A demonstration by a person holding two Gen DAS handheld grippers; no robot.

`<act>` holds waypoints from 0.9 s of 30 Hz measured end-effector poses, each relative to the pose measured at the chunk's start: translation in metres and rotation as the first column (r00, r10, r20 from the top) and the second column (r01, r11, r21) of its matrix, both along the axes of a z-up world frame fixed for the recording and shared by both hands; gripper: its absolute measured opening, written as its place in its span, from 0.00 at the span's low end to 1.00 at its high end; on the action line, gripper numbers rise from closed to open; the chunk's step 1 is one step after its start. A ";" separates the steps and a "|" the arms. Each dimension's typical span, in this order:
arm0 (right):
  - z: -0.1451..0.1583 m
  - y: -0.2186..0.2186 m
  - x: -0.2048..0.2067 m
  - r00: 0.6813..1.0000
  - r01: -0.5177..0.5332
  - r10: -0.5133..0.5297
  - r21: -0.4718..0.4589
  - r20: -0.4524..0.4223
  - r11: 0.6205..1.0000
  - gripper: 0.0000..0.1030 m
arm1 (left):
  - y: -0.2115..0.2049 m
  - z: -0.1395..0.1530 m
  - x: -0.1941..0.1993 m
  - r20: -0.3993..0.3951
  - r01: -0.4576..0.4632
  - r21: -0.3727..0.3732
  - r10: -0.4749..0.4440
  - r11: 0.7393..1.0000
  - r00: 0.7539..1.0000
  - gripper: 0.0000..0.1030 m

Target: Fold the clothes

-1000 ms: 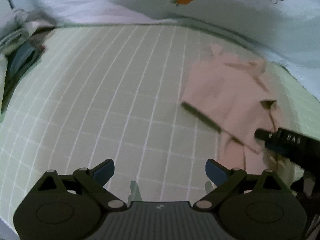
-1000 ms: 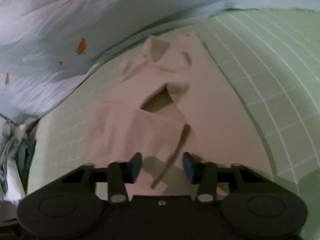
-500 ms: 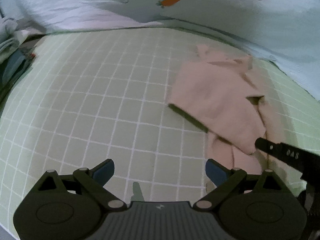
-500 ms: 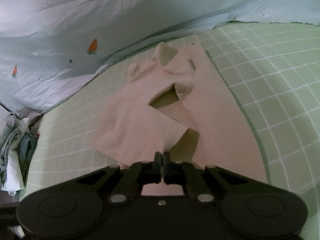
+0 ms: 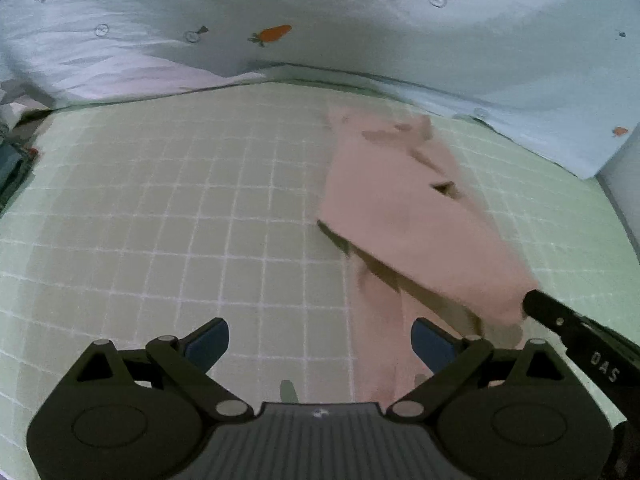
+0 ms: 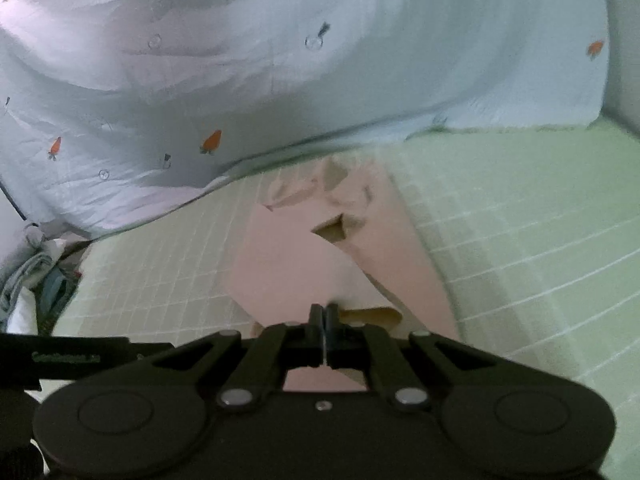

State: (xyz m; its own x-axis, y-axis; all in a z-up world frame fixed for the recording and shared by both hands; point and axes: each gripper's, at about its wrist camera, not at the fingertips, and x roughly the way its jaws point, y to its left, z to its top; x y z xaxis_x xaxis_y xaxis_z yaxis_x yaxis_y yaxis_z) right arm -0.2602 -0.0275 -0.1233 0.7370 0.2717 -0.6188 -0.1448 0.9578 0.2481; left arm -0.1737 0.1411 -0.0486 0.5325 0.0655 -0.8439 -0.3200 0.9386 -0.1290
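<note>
Green gridded bedding spreads bare ahead and left of the left gripper, whose blue-padded jaws stand wide, holding nothing. Behind it rises a pale carrot-print quilt. The pink garment lies ahead and to that gripper's right; since a second ago its near flap has been lifted clear of the bedding. The right gripper, open then, now pinches that flap's corner. Only the right view shows a clothes heap at far left.
</note>
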 end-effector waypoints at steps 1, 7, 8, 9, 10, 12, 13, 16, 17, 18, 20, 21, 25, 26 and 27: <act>0.003 -0.002 -0.007 1.000 0.006 -0.006 -0.016 0.016 1.000 0.01 | -0.004 0.000 -0.002 0.000 0.012 -0.003 -0.012 1.000 1.000 0.94; 0.006 -0.022 -0.044 1.000 0.017 -0.016 -0.057 0.027 0.998 0.01 | -0.032 -0.005 -0.012 -0.006 0.063 -0.018 -0.063 0.998 0.998 0.94; 0.006 -0.026 -0.048 1.000 0.016 -0.016 -0.057 0.017 0.998 0.01 | -0.037 -0.006 -0.013 -0.009 0.066 -0.025 -0.066 0.998 0.998 0.94; 0.005 -0.030 -0.052 1.000 0.014 -0.014 -0.056 0.008 0.998 0.01 | -0.042 -0.007 -0.014 -0.011 0.069 -0.030 -0.070 0.997 0.998 0.94; 0.004 -0.034 -0.055 1.000 0.010 -0.010 -0.057 -0.002 0.998 0.01 | -0.048 -0.008 -0.016 -0.015 0.074 -0.031 -0.074 0.997 0.997 0.94; 0.002 -0.040 -0.063 1.000 -0.003 0.002 -0.053 -0.024 0.999 0.01 | -0.059 -0.011 -0.022 -0.029 0.086 -0.028 -0.087 0.996 0.996 0.94; -0.001 -0.043 -0.067 0.999 -0.012 0.010 -0.044 -0.039 0.999 0.01 | -0.063 -0.014 -0.024 -0.036 0.090 -0.025 -0.091 0.996 0.995 0.94; -0.011 -0.049 -0.075 0.995 -0.038 0.035 -0.029 -0.093 0.999 0.01 | -0.070 -0.022 -0.032 -0.067 0.083 -0.023 -0.084 0.996 0.994 0.95; -0.016 -0.051 -0.077 0.993 -0.044 0.042 -0.022 -0.113 0.999 0.01 | -0.072 -0.025 -0.035 -0.078 0.079 -0.024 -0.081 0.997 0.994 0.95; -0.020 -0.053 -0.079 0.990 -0.050 0.048 -0.014 -0.133 0.999 0.01 | -0.073 -0.028 -0.038 -0.090 0.073 -0.025 -0.075 0.997 0.993 0.95; -0.028 -0.055 -0.081 0.984 -0.060 0.059 0.001 -0.169 0.998 0.01 | -0.075 -0.034 -0.043 -0.112 0.060 -0.024 -0.062 0.998 0.992 0.95; -0.032 -0.056 -0.081 0.981 -0.065 0.065 0.005 -0.184 0.998 0.01 | -0.075 -0.037 -0.046 -0.122 0.054 -0.023 -0.056 0.998 0.991 0.95; -0.045 -0.056 -0.082 0.968 -0.084 0.085 0.014 -0.234 0.996 0.01 | -0.076 -0.044 -0.053 -0.151 0.026 -0.021 -0.028 0.999 0.988 0.94; -0.047 -0.056 -0.081 0.966 -0.086 0.086 0.011 -0.244 0.996 0.01 | -0.076 -0.045 -0.054 -0.155 0.020 -0.020 -0.023 1.000 0.988 0.94; -0.048 -0.058 -0.081 0.964 -0.087 0.087 0.012 -0.252 0.996 0.01 | -0.076 -0.046 -0.055 -0.157 0.015 -0.019 -0.018 1.000 0.987 0.94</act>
